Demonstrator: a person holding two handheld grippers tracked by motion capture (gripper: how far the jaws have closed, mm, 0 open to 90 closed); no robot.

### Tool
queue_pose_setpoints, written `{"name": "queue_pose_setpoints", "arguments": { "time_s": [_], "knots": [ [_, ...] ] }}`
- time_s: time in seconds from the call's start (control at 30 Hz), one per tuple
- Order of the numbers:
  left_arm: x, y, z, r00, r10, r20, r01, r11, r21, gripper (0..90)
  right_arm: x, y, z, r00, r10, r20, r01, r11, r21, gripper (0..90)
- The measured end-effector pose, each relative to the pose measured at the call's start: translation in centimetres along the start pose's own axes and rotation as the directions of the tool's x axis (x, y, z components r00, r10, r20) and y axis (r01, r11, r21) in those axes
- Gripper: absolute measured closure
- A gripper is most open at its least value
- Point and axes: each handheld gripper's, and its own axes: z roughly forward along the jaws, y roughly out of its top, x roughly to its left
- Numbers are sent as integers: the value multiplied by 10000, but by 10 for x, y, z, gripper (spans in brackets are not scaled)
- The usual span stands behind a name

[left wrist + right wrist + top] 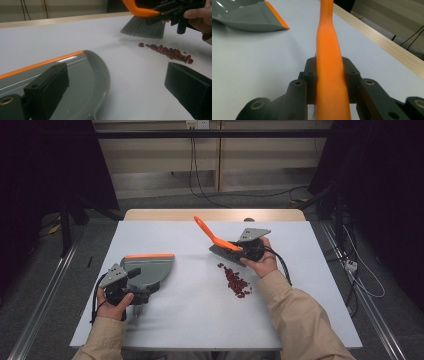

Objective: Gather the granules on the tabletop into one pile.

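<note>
The right gripper (248,248) clamps the orange brush (216,239), bristles just above the table (200,320); red beans (237,281) lie scattered beneath, mid-table; the left gripper (131,287), jaws spread, sits at the grey dustpan (149,268), well apart; bare surface lies between.

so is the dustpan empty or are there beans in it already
Empty. The grey dustpan shows a bare inside in the left gripper view, and the red beans all lie on the white table, apart from it, below the brush.
</note>
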Motion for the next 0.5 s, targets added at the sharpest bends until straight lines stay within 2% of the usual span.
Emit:
{"name": "queue_pose_setpoints", "arguments": {
  "time_s": [0.17, 0.27, 0.33, 0.5],
  "knots": [
    [1, 0, 1, 10000, -39, -41, 39, 10000, 51, 52, 0, 2, 12, 9950, -779, -617, 776, 9970, -69, 711],
    [1, -1, 1, 10000, -57, -53, 57, 10000, 44, 52, 2, 2, 18, 9871, -1257, -994, 1290, 9913, 275, 711],
    [1, -1, 1, 10000, -42, -62, 42, 10000, 57, 52, 5, 2, 18, 9802, -1403, -1394, 1445, 9893, 202, 713],
    [1, -1, 1, 10000, -30, -40, 30, 9999, 98, 52, 8, -1, 5, 9677, -1701, -1861, 1793, 9832, 338, 715]
  ]
}}
